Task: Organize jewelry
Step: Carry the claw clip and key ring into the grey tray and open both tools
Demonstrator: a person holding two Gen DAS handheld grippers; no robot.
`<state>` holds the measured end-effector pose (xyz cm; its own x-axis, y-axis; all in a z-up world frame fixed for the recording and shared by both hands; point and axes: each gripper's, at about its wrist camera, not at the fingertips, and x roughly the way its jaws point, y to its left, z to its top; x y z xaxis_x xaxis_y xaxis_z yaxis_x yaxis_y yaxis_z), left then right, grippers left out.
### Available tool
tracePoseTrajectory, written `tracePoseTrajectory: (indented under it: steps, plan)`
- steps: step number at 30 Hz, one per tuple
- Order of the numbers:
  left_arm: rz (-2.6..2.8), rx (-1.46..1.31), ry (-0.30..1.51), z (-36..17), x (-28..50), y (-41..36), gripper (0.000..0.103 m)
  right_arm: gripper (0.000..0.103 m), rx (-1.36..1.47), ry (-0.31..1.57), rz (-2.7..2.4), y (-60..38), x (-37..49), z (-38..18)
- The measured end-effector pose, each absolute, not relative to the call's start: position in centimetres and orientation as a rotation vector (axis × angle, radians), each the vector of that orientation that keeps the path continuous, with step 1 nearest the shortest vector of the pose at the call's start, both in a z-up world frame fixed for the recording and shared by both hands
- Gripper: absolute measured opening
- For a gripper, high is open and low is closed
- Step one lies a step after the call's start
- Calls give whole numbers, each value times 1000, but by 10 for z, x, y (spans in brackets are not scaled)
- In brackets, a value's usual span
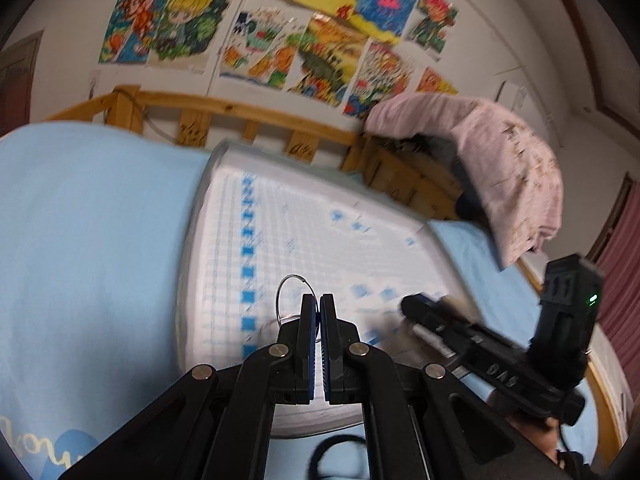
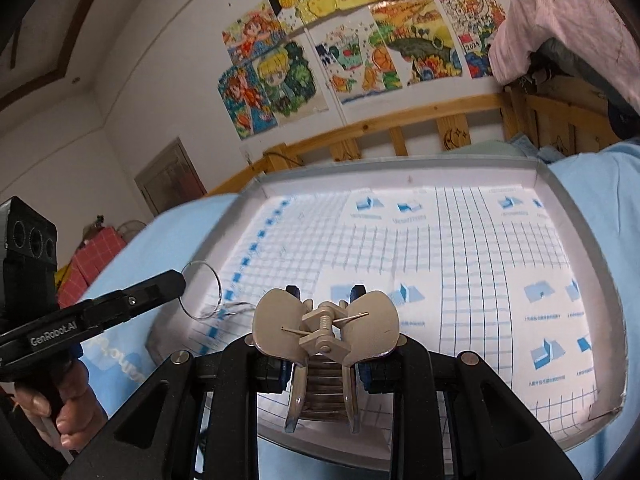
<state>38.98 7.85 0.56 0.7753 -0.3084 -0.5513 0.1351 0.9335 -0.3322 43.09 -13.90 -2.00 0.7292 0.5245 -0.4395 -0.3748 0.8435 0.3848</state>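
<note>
Right gripper (image 2: 326, 300) clamps a hair claw (image 2: 326, 330), teeth half-hidden; left gripper (image 1: 318, 306) seemingly pinches a blurred wire hoop (image 1: 290, 294).

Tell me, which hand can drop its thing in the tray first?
Probably the right: its tool holds the hair clip over the tray middle. The left tool holds the ring near the tray's edge.
</note>
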Motion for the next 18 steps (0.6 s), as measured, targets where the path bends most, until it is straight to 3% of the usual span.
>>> tracePoseTrajectory:
  steps: [6, 7, 10, 12, 15, 17, 18]
  plan:
    - [-184, -281, 708, -6, 393, 83, 3, 23, 277, 622, 473, -142, 435, -31]
    - [-179, -277, 717, -7, 393, 83, 3, 26, 275, 631, 470, -142, 435, -31]
    - [-167, -267, 721, -6, 390, 83, 4, 50, 280, 633, 460, -144, 434, -30]
    - [-164, -258, 707, -3, 384, 82, 5, 51, 283, 619, 450, -147, 431, -27]
    - [-169, -244, 677, 5, 371, 78, 24, 51, 294, 598, 434, -156, 425, -21]
    - [-170, -247, 643, 11, 359, 77, 57, 61, 292, 571, 419, -163, 415, -13]
    - [-165, -249, 623, 15, 353, 77, 68, 64, 284, 552, 411, -166, 408, -9]
